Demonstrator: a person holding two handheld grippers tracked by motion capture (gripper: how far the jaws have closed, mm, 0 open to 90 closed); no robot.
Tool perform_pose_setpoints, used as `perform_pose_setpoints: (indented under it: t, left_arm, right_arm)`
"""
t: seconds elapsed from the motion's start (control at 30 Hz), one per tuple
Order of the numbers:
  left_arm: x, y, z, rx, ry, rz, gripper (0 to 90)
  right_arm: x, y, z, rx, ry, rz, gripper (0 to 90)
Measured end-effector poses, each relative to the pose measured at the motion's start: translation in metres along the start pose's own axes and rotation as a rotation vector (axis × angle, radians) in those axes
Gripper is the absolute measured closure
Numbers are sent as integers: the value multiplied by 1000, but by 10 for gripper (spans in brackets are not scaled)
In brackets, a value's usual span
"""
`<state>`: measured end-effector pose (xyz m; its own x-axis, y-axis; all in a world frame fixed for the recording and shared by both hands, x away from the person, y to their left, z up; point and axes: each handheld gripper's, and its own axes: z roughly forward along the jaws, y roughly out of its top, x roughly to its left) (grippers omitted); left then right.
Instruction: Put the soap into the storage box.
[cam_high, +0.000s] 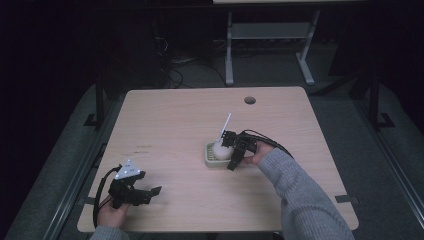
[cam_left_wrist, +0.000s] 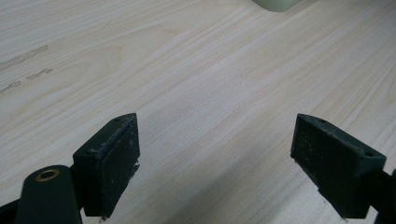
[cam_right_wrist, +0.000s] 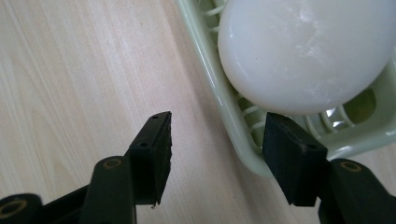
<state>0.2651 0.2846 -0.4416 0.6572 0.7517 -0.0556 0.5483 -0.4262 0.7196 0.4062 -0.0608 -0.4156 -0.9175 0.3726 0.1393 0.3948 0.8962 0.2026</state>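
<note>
The white soap (cam_right_wrist: 306, 51) lies in its pale green dish (cam_right_wrist: 212, 88), right of centre in the high view. Our right gripper (cam_high: 231, 147) straddles the dish's near wall, one finger outside, one under the soap; whether they pinch we cannot tell. Our left gripper (cam_high: 142, 192) rests idle at lower left, fingers wide apart and empty. Pale wood counter (cam_high: 165, 120), dark room behind.

soap (cam_right_wrist: 306, 51) – white, rounded | lies in pale-green slatted dish (cam_right_wrist: 212, 88) – mid-table
</note>
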Motion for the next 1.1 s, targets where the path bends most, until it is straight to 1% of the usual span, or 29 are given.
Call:
perform_pose_setpoints:
  t: [0.13,0.23,0.4,0.47,0.57,0.7,0.77,0.8,1.1]
  left_arm:
    - [0,0,0,1,0,-1,153]
    - [0,0,0,1,1,1,152]
    - [0,0,0,0,-1,0,153]
    - [0,0,0,-1,-1,-2,153]
    - [0,-1,0,6,-2,1,153]
    - [0,-1,-1,-3,2,-2,153]
    - [0,-1,0,3,3,-2,152]
    - [0,-1,0,4,1,-3,153]
    - [0,-1,0,4,3,-2,152]
  right_arm:
    - [1,-1,3,3,11,-1,416]
    - [1,-2,2,-1,9,1,403]
    - [-1,-7,-5,-34,4,9,372]
    - [-1,-10,-8,-51,4,15,368]
    - [-1,-14,-13,-63,-1,21,362]
    - [0,-20,-19,-87,-5,27,360]
    - [0,-22,-21,-90,-8,28,360]
    - [0,-23,-22,-95,-14,21,361]
    - [-2,-34,-29,-110,-30,35,358]
